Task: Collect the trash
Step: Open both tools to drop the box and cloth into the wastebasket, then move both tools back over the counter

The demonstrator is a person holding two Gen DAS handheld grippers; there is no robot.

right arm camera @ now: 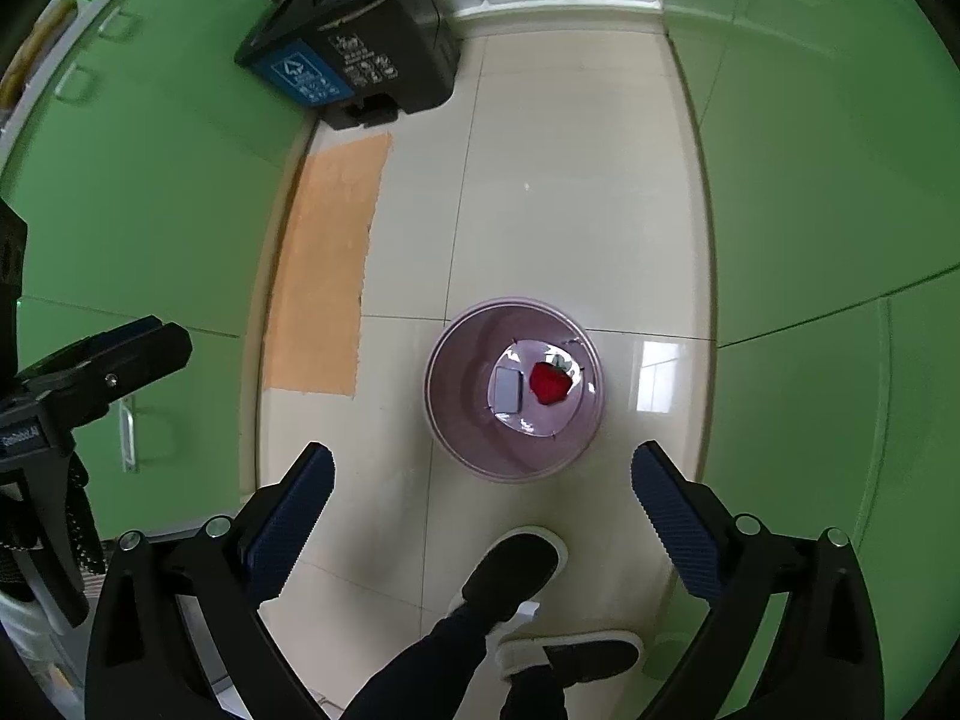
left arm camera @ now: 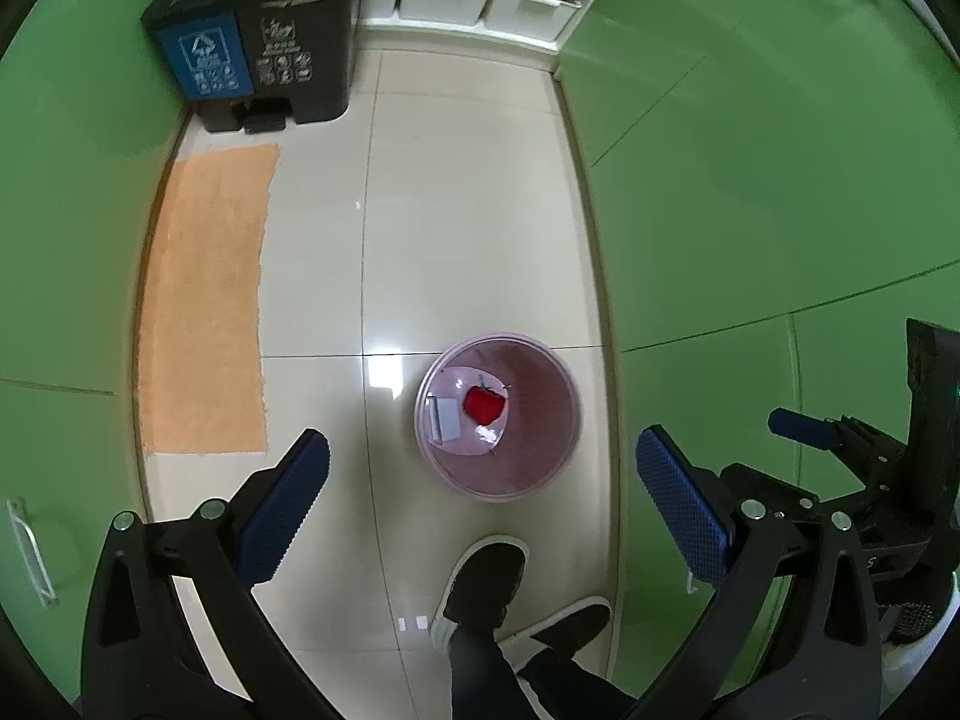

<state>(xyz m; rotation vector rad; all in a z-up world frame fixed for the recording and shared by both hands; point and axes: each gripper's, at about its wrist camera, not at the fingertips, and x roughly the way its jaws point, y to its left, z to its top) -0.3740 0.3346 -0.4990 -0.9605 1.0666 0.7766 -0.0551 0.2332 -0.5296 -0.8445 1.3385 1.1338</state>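
Both grippers were held high above the pink bin [left arm camera: 543, 414], pointing down at the floor. The left gripper [left arm camera: 480, 495] had its blue-padded fingers [left arm camera: 288, 501] spread wide and held nothing. The right gripper [right arm camera: 483, 507] was likewise spread wide and held nothing, with the bin just beyond its fingertips. The person's two feet in black shoes [right arm camera: 513, 576] stood just on the near side of the bin, dark trouser legs above them.

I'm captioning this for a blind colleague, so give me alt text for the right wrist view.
A round pink plastic bin stands on the cream tiled floor, holding a red strawberry-shaped object and a small grey card. The open right tool hovers above it, over the person's black shoes.
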